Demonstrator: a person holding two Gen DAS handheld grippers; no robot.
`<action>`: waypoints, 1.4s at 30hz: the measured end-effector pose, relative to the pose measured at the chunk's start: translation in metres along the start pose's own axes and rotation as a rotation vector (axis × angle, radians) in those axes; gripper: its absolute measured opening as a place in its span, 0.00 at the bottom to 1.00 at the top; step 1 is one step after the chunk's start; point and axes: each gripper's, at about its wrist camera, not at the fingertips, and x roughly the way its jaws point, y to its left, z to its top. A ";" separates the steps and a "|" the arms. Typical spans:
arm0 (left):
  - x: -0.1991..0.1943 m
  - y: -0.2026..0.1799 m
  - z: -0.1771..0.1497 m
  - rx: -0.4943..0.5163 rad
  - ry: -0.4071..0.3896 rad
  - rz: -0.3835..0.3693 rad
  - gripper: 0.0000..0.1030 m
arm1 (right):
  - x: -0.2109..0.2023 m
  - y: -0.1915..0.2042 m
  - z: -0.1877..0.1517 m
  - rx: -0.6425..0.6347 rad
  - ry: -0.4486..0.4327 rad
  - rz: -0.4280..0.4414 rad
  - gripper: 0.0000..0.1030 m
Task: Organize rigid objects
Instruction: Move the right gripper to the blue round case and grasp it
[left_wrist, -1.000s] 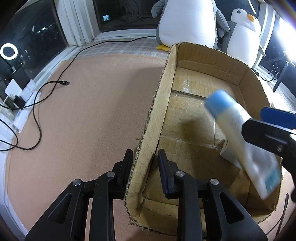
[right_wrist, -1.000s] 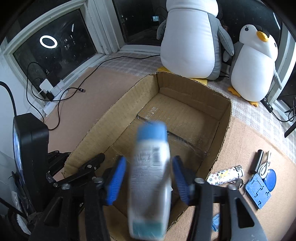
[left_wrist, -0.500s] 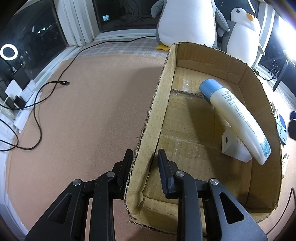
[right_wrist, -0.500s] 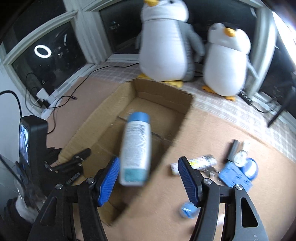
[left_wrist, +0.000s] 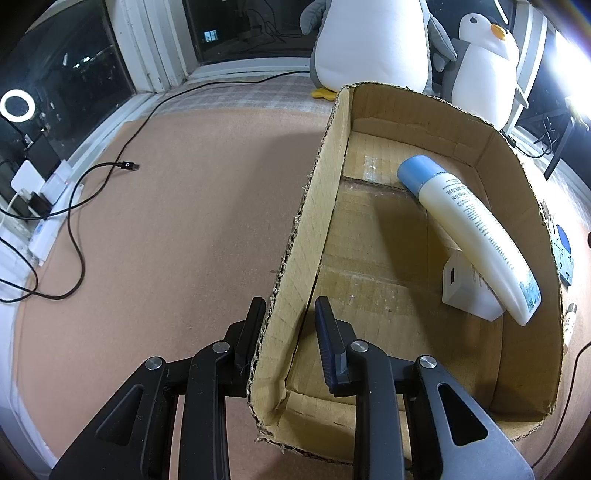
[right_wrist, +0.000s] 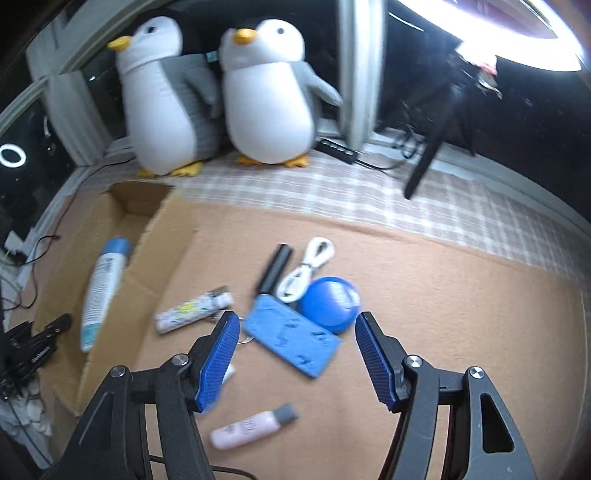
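My left gripper is shut on the near left wall of an open cardboard box. Inside the box a white bottle with a blue cap leans on a white block. The bottle and box also show at the left of the right wrist view. My right gripper is open and empty above the loose items on the mat: a blue flat piece, a blue round tin, a patterned tube, a black stick, a white cable and a pink bottle.
Two plush penguins stand behind the box by the window. Black cables and a power strip lie at the left edge of the tan mat. A checked cloth borders the mat at the back.
My right gripper has let go of the white bottle, which now lies in the box. It has swung right, over the loose items. The left gripper has not moved.
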 end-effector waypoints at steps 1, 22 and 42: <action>0.000 0.000 0.000 0.000 0.000 0.000 0.24 | 0.004 -0.005 0.002 0.005 0.007 -0.011 0.59; 0.000 -0.001 0.000 0.000 0.002 0.002 0.24 | 0.056 -0.015 0.017 -0.049 0.104 -0.042 0.59; 0.000 -0.002 0.000 0.000 0.003 0.003 0.24 | 0.057 -0.029 0.020 -0.060 0.107 -0.070 0.58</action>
